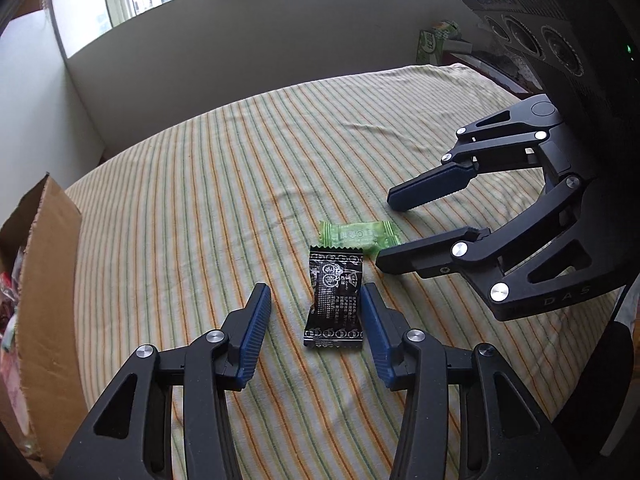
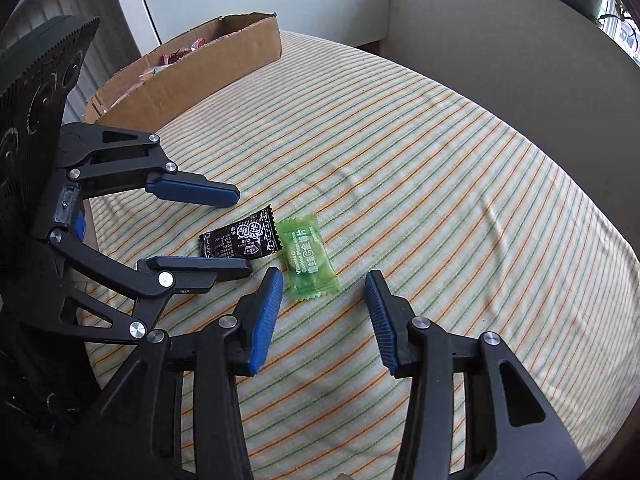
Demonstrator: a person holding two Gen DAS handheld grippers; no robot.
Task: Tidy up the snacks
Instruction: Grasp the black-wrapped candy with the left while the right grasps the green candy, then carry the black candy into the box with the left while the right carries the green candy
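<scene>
A black snack packet (image 1: 335, 298) with white print lies on the striped cloth, and a green candy packet (image 1: 358, 235) lies just beyond it, touching it. My left gripper (image 1: 314, 294) is open, its fingers on either side of the black packet. My right gripper (image 1: 386, 228) is open beside the green packet. In the right wrist view the green packet (image 2: 309, 256) lies just ahead of my open right gripper (image 2: 325, 280), nearer its left finger. The black packet (image 2: 240, 240) sits between the fingers of the left gripper (image 2: 242, 232).
An open cardboard box (image 2: 192, 76) holding wrapped snacks stands at the cloth's edge; it also shows at the left in the left wrist view (image 1: 46, 280). The striped cloth (image 2: 440, 160) covers the table. A grey wall and windows lie behind. A green carton (image 1: 434, 40) stands far right.
</scene>
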